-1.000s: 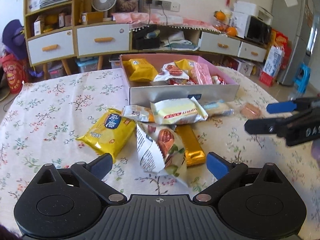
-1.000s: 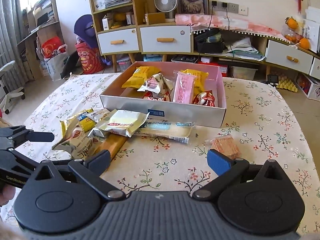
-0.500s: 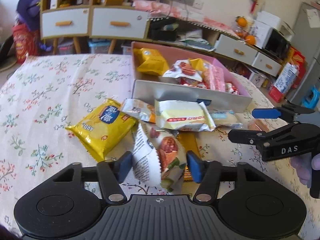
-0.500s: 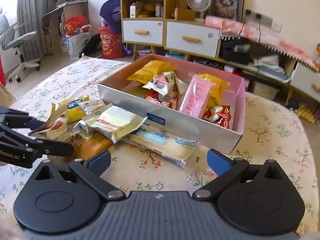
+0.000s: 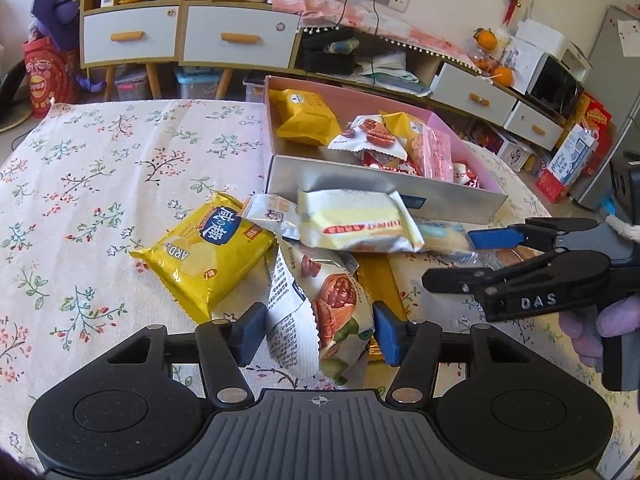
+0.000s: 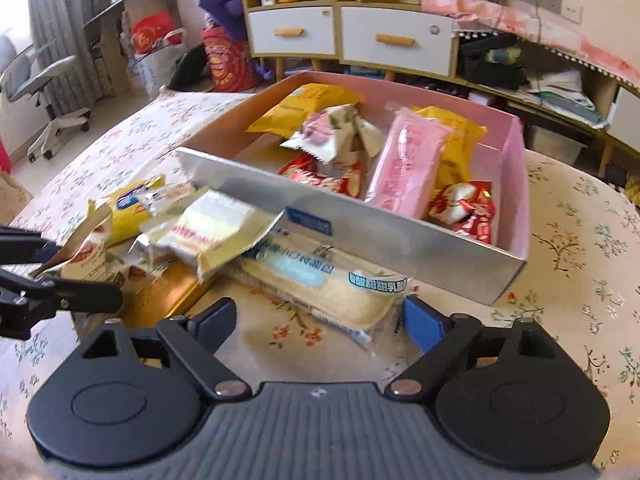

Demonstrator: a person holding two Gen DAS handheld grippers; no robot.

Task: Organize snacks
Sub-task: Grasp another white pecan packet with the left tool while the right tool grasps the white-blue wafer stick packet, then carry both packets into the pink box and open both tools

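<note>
A pink and silver box (image 5: 384, 194) (image 6: 384, 236) holds several snack packs. In front of it lie loose snacks on the floral tablecloth. My left gripper (image 5: 318, 332) is shut on a walnut snack pack (image 5: 320, 312), which stands up between the pads. Beside it lie a yellow ARD pack (image 5: 208, 256), a cream pack (image 5: 356, 222) and a gold bar (image 5: 378, 280). My right gripper (image 6: 320, 322) is open, its jaws either side of a long pale pack (image 6: 324, 284) in front of the box. It also shows in the left wrist view (image 5: 452, 260).
The table edge curves away at the right. Behind the table stand a cabinet with white drawers (image 5: 240, 36), shelves, a red bag (image 5: 44, 76) and an office chair (image 6: 44, 92).
My left gripper has closed on the walnut pack. My right gripper has moved forward and left, low over the long pale pack, staying open.
</note>
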